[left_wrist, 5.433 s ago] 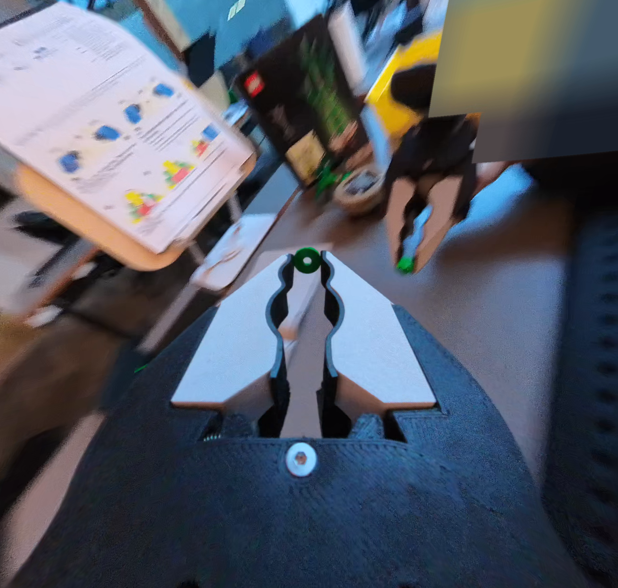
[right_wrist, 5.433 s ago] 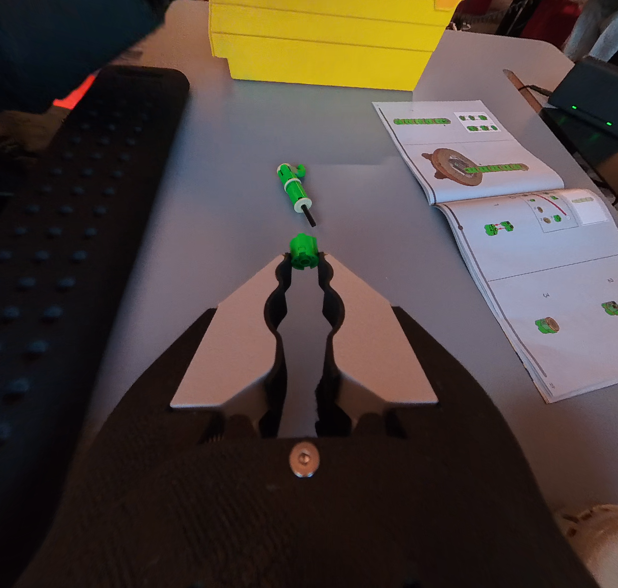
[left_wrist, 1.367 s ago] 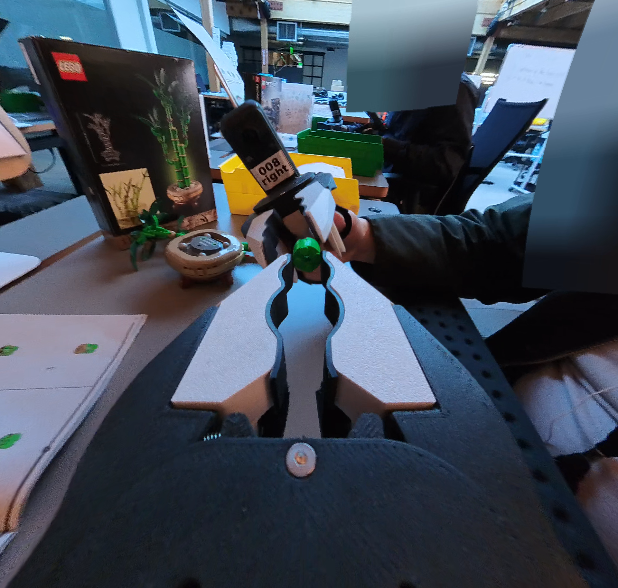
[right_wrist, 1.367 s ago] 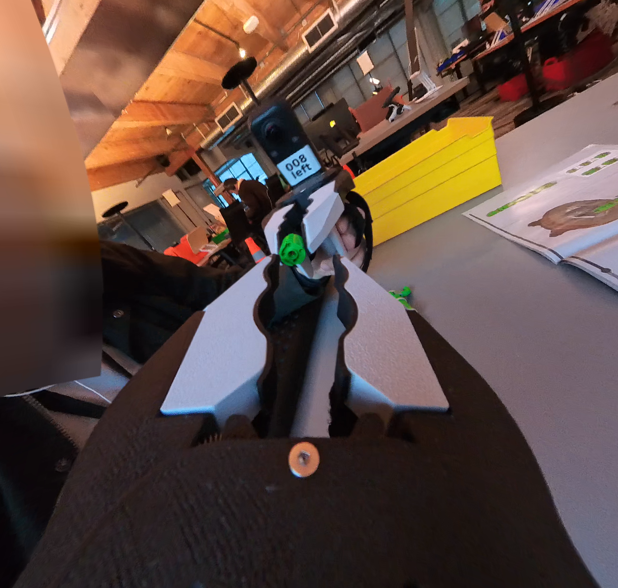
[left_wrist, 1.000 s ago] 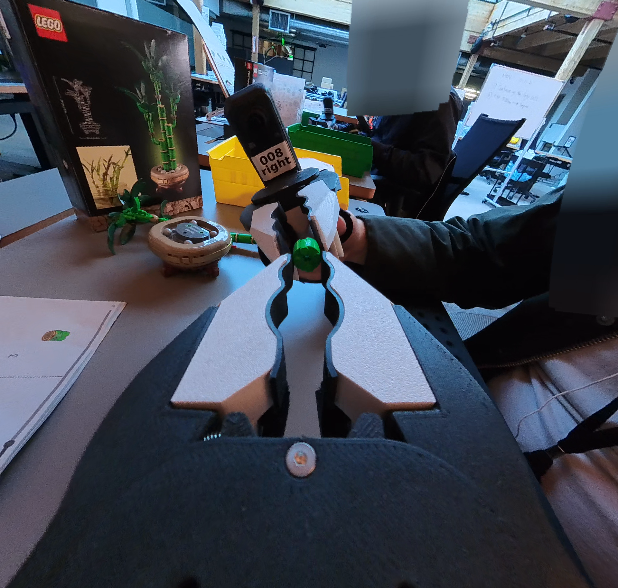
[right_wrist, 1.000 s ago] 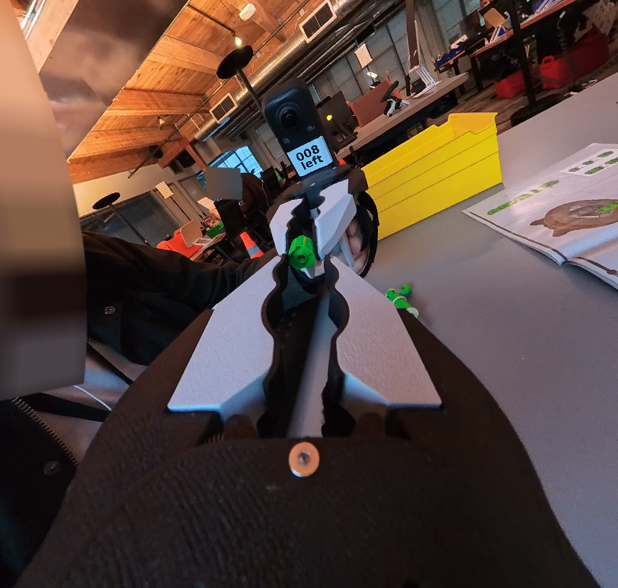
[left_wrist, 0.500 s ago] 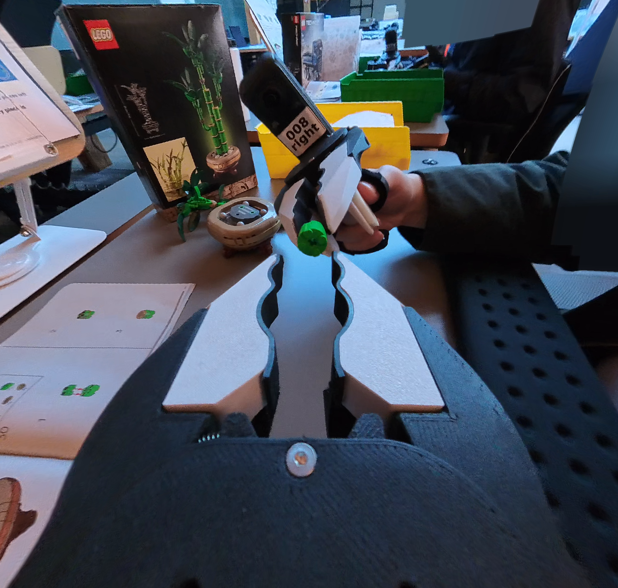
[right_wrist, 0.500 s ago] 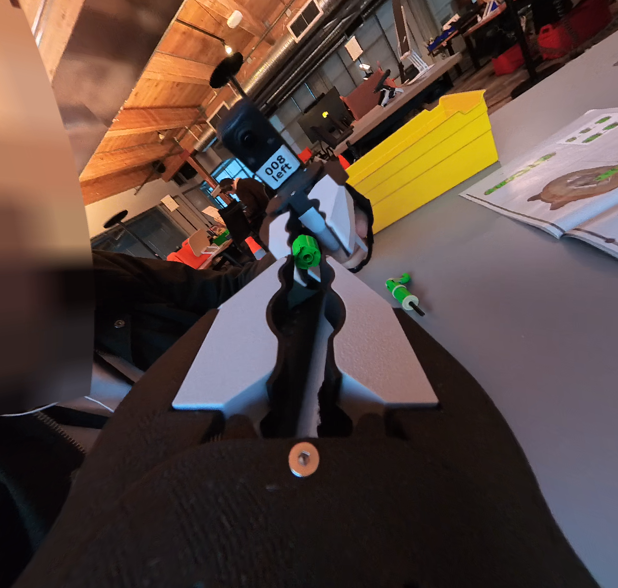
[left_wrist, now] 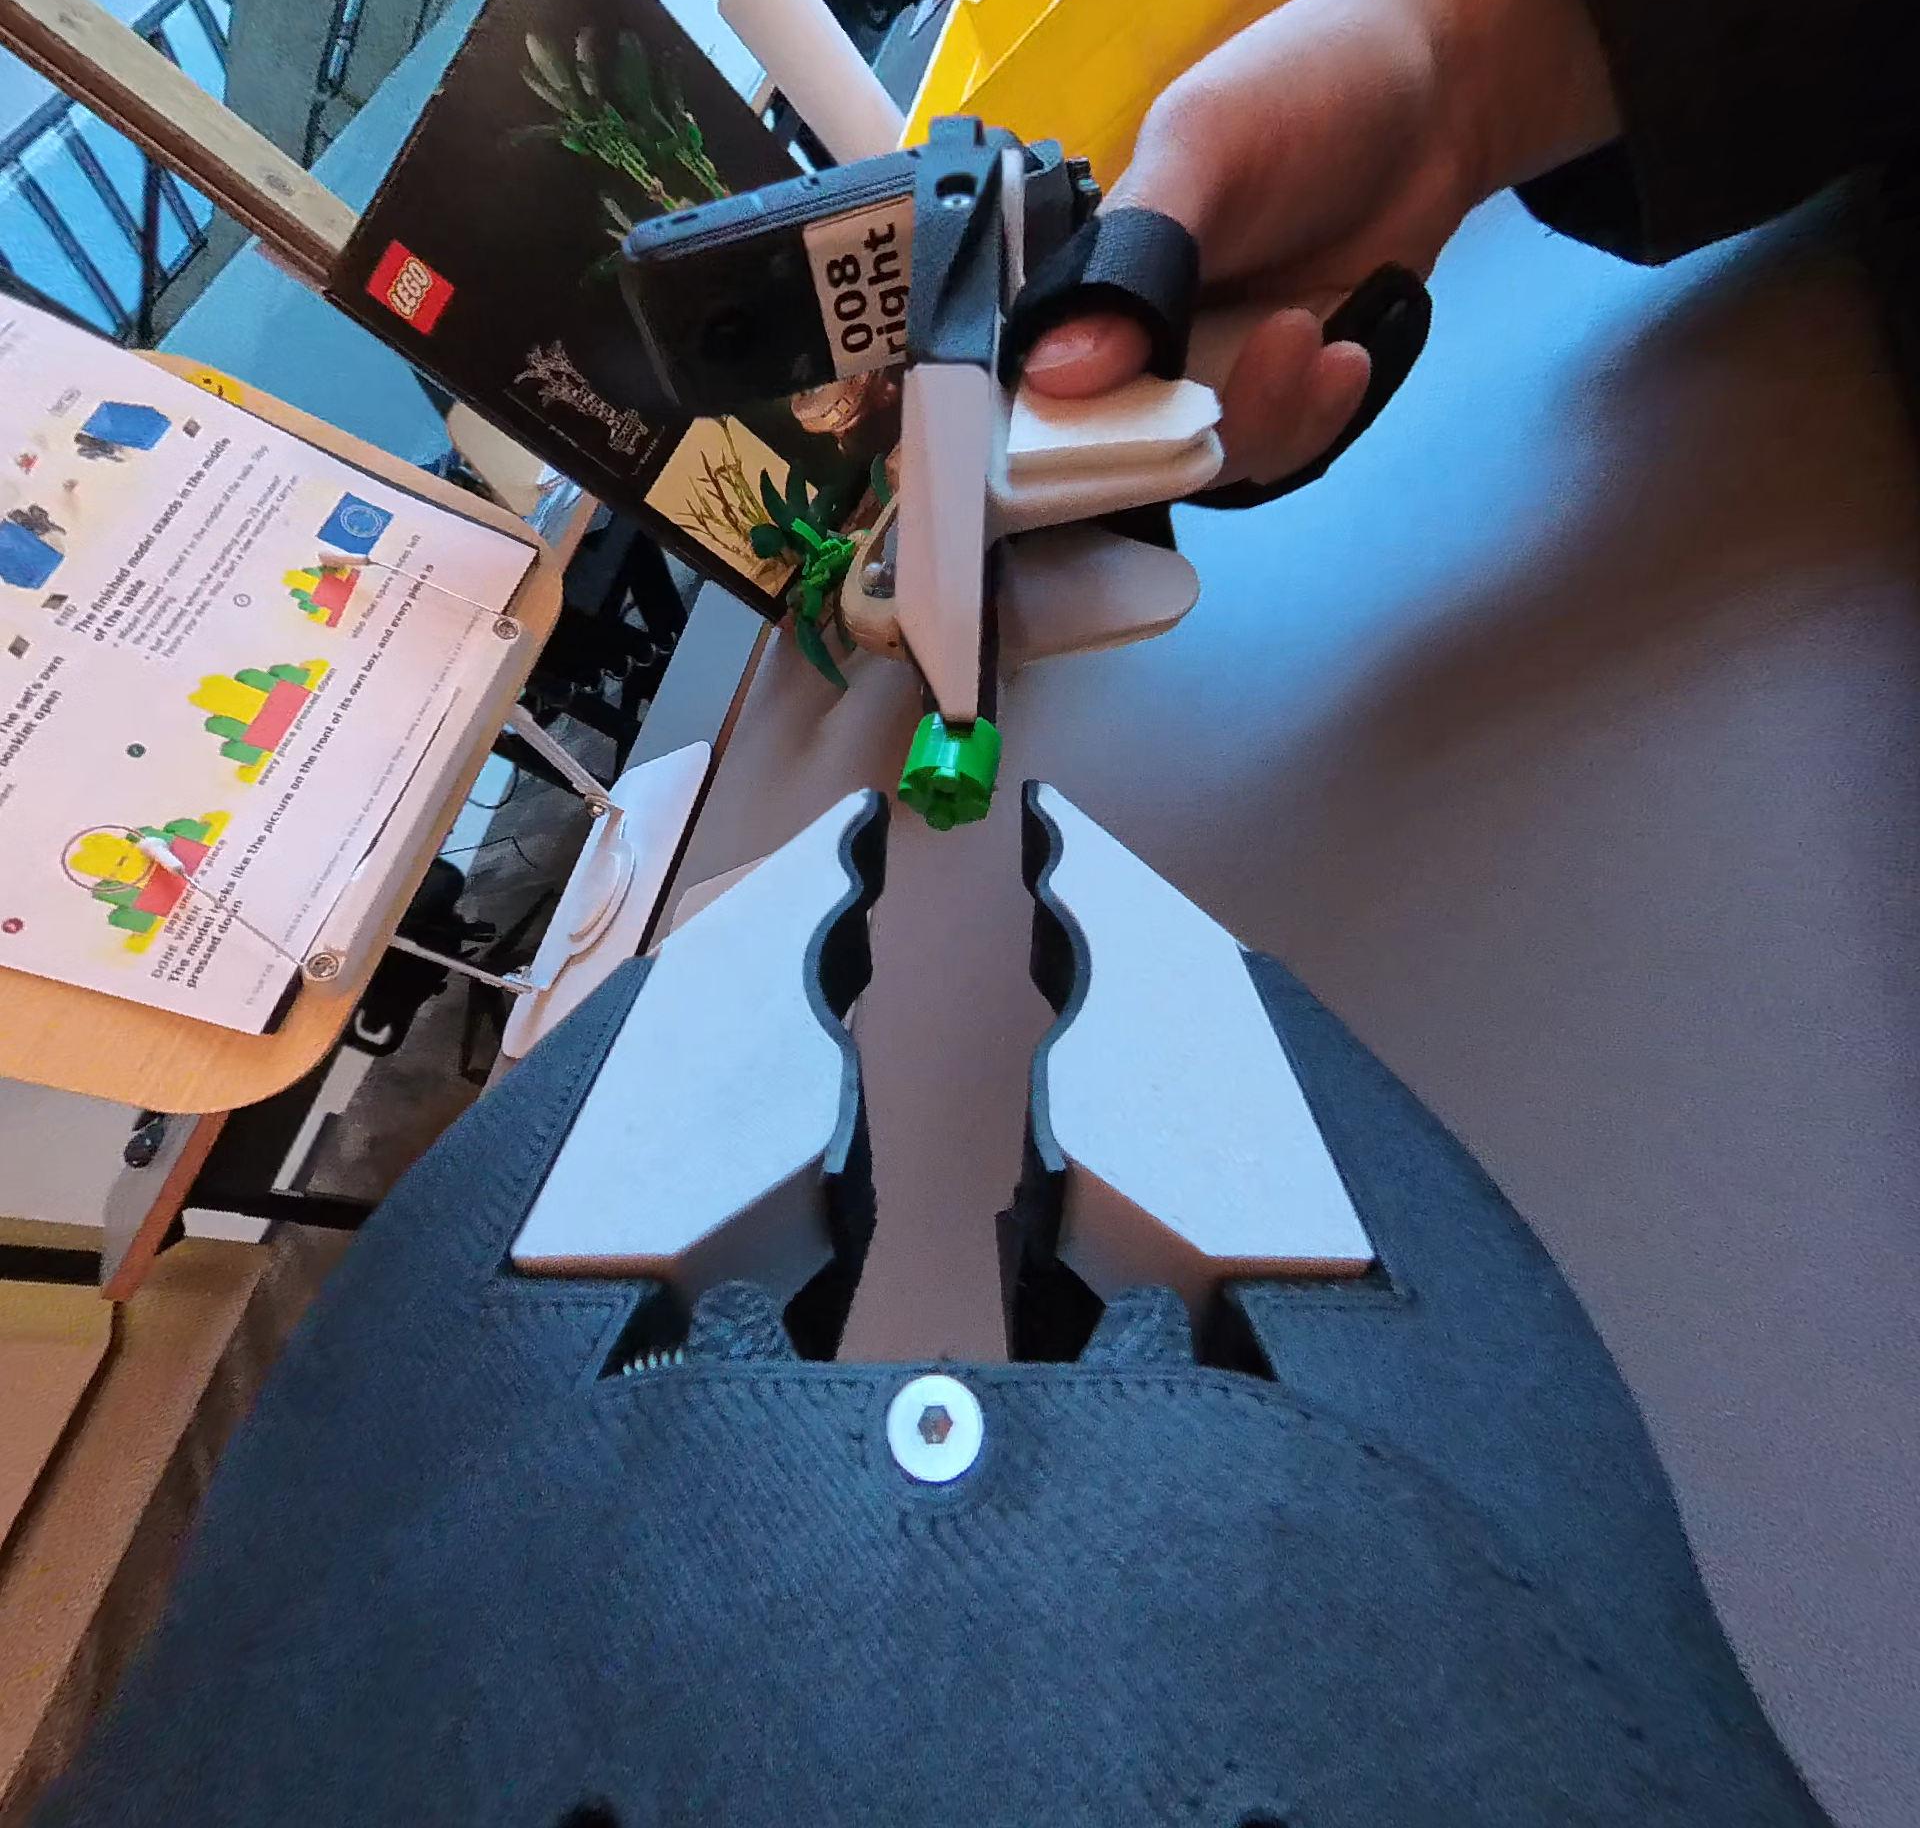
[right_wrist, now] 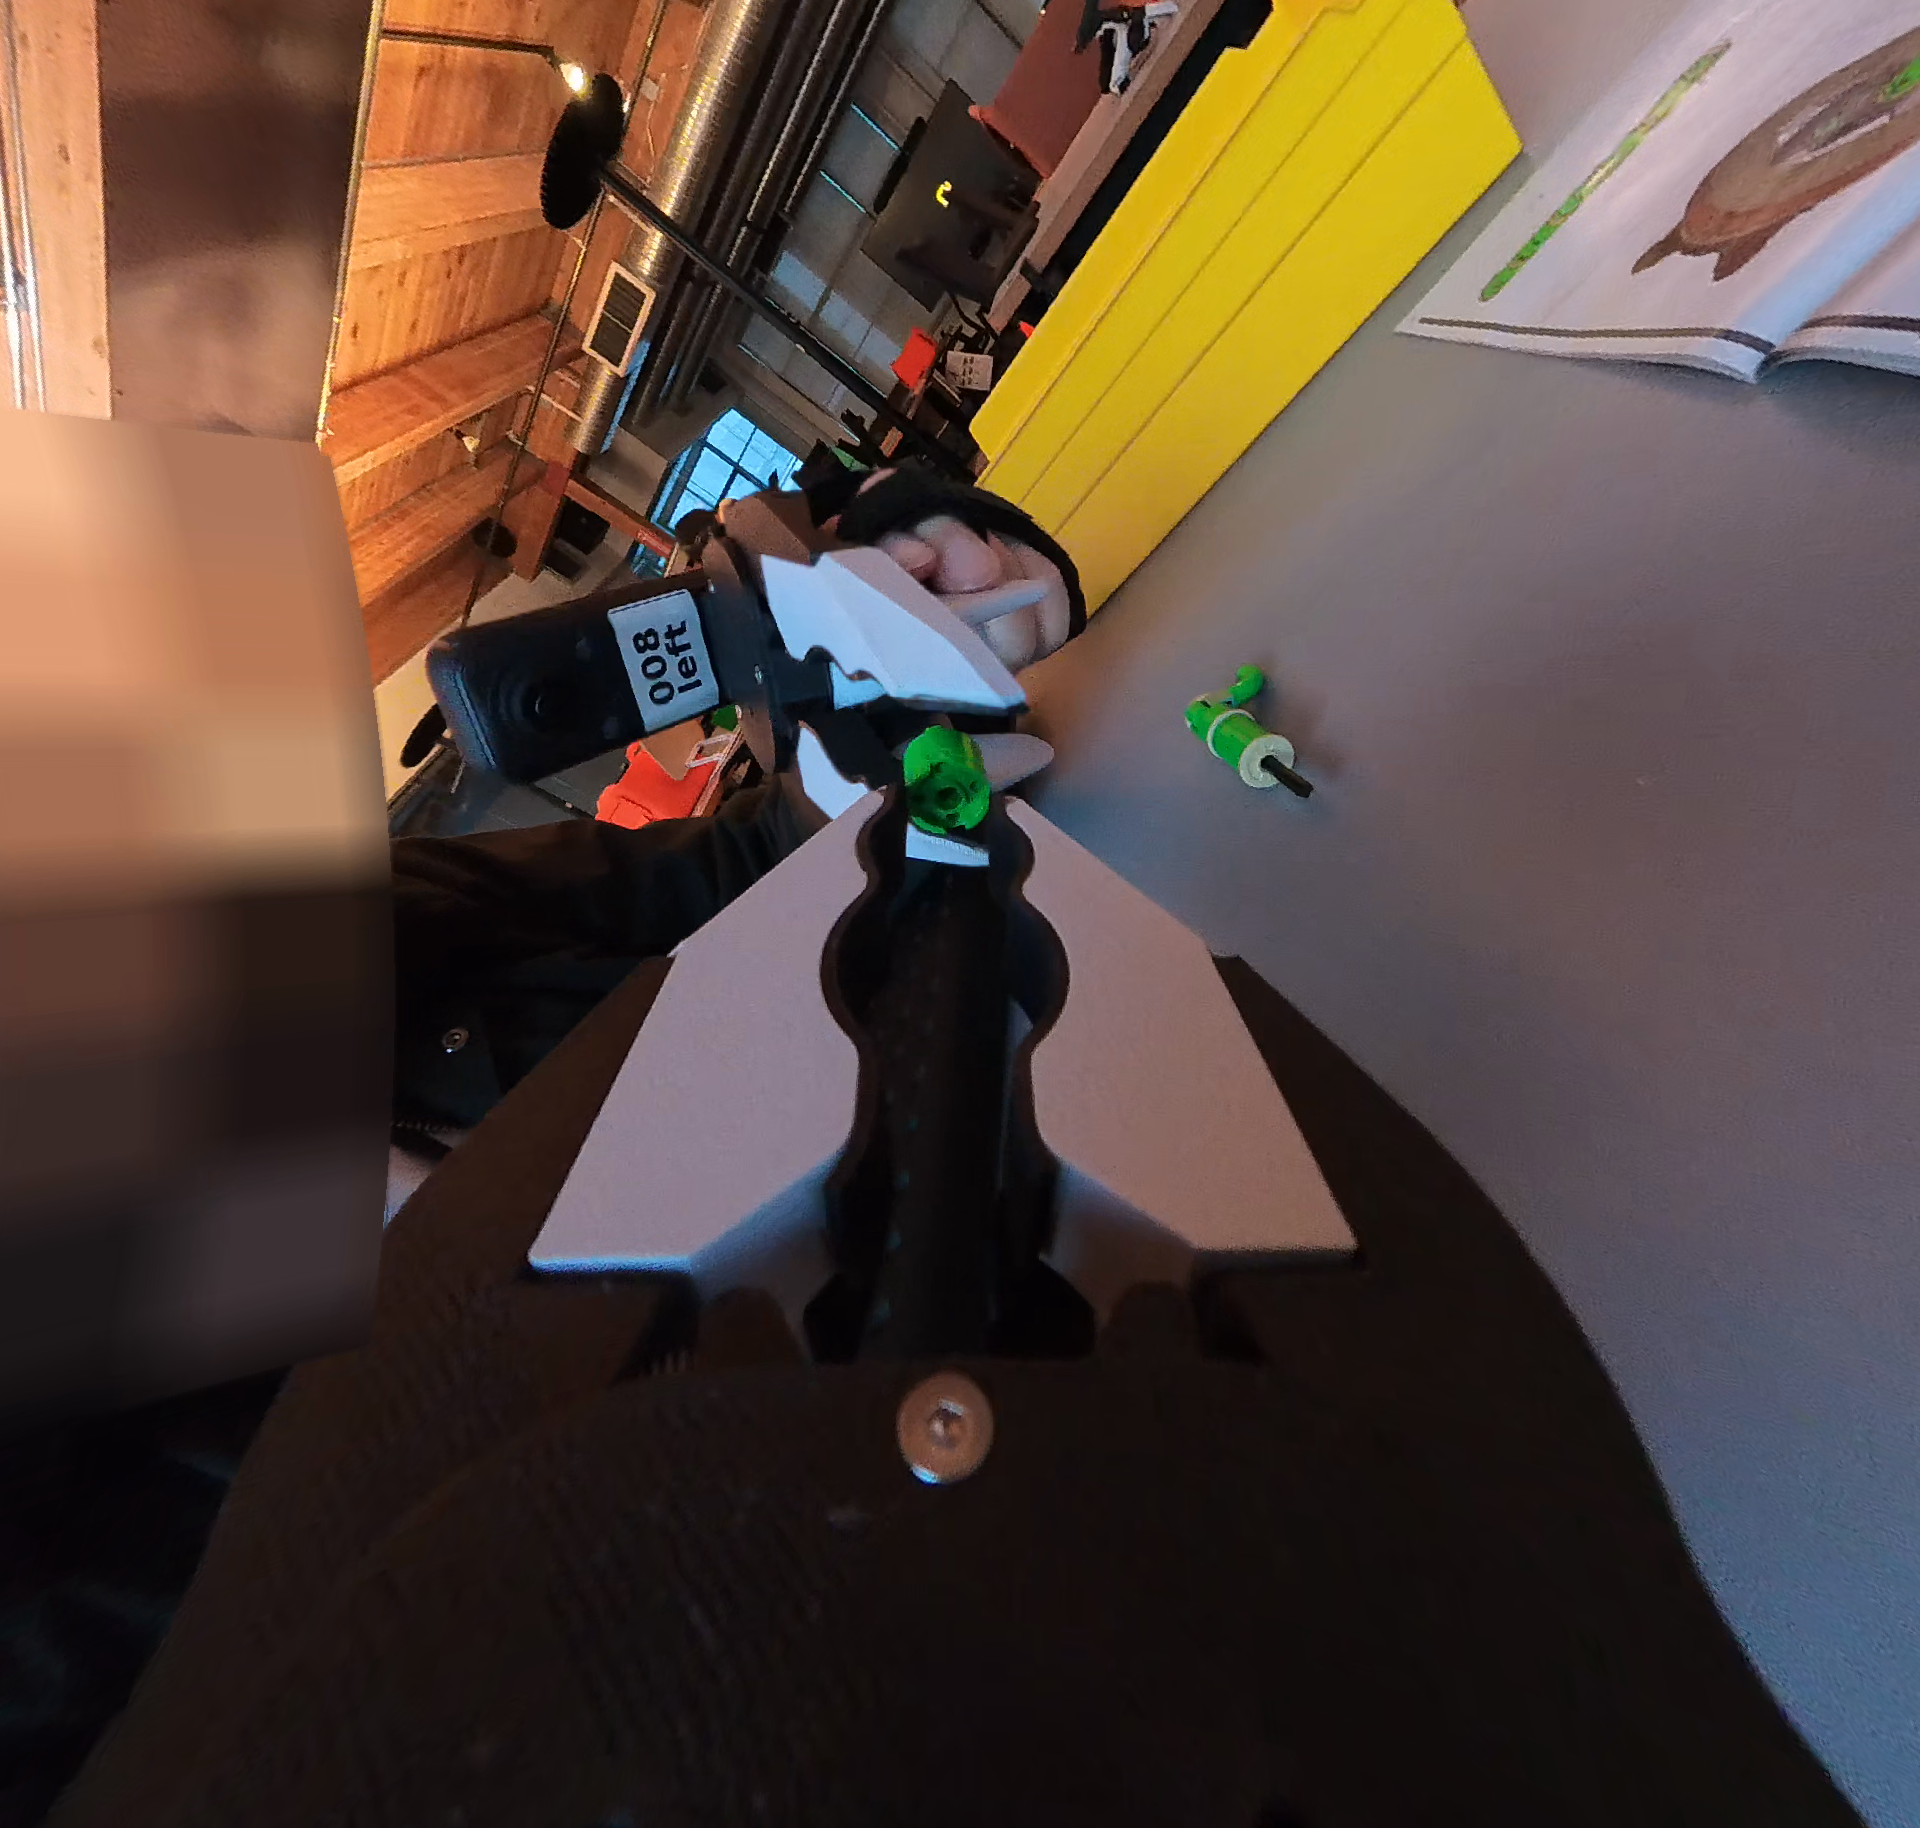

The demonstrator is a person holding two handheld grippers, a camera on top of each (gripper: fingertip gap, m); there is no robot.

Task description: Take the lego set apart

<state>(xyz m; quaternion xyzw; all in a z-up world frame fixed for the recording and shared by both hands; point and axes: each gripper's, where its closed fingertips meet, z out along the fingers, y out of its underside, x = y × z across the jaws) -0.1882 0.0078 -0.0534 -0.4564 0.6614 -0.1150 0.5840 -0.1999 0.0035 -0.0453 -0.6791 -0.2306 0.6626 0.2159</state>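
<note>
A small round green lego piece (right_wrist: 943, 791) sits between the tips of my right gripper (right_wrist: 943, 814), which is shut on it above the grey table (right_wrist: 1558, 843). In the left wrist view the right gripper (left_wrist: 951, 713) comes in from above, side-on, with the green piece (left_wrist: 948, 770) at its tip. My left gripper (left_wrist: 956, 804) is open, its tips on either side of the piece and just short of it. It also shows in the right wrist view (right_wrist: 1034, 732), beyond the piece. A green stem section on a black axle (right_wrist: 1242, 729) lies on the table.
A yellow bin (right_wrist: 1247, 251) stands at the table's far side. An open instruction booklet (right_wrist: 1714, 199) lies at the right. The set's black box (left_wrist: 582, 251), green leaves (left_wrist: 810, 563) and a tan pot base (left_wrist: 868, 589) stand behind the right gripper. A printed sheet on a stand (left_wrist: 208, 635) is at the left. My left and right fingertips are right by each other.
Both grippers held the green piece a second ago. The left gripper has opened off it, so only the right holds it. Both grippers have rolled sideways.
</note>
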